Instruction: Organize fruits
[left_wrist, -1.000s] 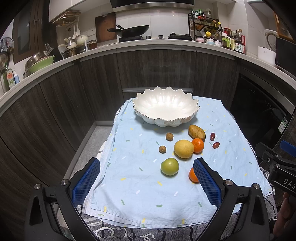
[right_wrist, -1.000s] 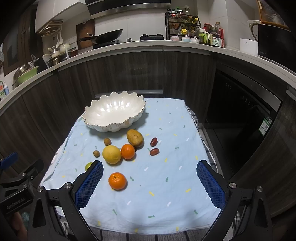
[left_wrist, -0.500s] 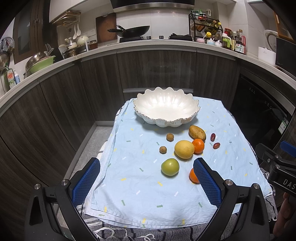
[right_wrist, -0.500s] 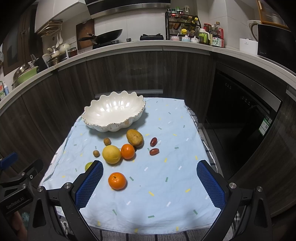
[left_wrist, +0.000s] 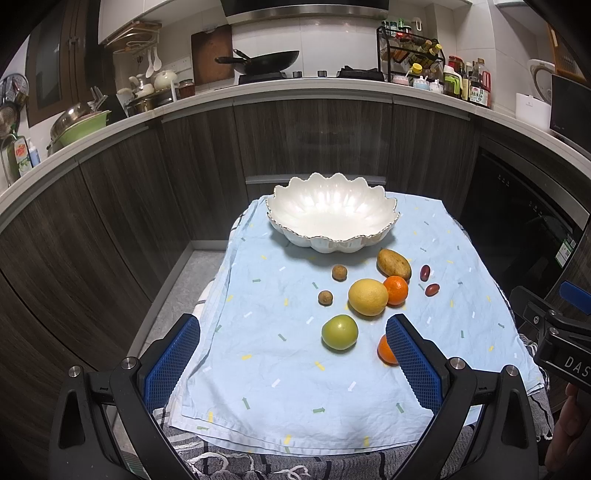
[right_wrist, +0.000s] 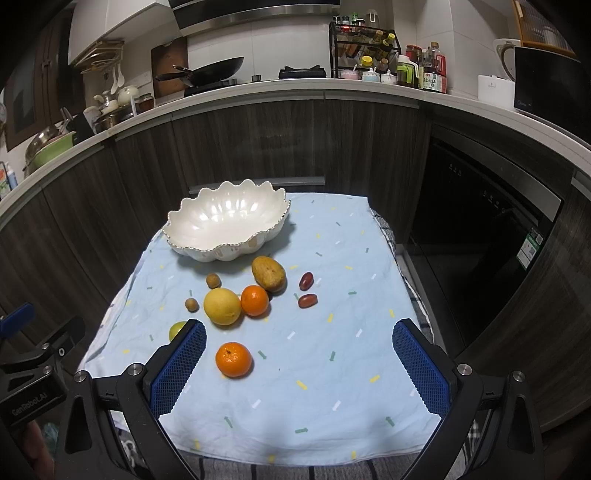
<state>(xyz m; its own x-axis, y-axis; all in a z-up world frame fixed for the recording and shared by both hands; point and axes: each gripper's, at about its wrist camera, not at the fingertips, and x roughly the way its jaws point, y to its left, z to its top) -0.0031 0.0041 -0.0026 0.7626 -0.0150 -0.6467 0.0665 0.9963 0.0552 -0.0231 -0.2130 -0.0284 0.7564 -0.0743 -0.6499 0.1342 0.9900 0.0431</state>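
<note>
a white scalloped bowl (left_wrist: 332, 225) sits empty at the far side of the blue cloth (left_wrist: 280, 369). near it lie loose fruits: a brownish oval fruit (left_wrist: 393, 263) touching an orange (left_wrist: 396, 290), which touches a yellow citrus (left_wrist: 368, 297). two small brown round fruits (left_wrist: 339, 273) lie left of these, apart from each other; two dark red ones (left_wrist: 425, 272) lie to the right. nearer sit a green fruit (left_wrist: 339, 331) and a second orange (right_wrist: 233, 359), each alone.
</note>
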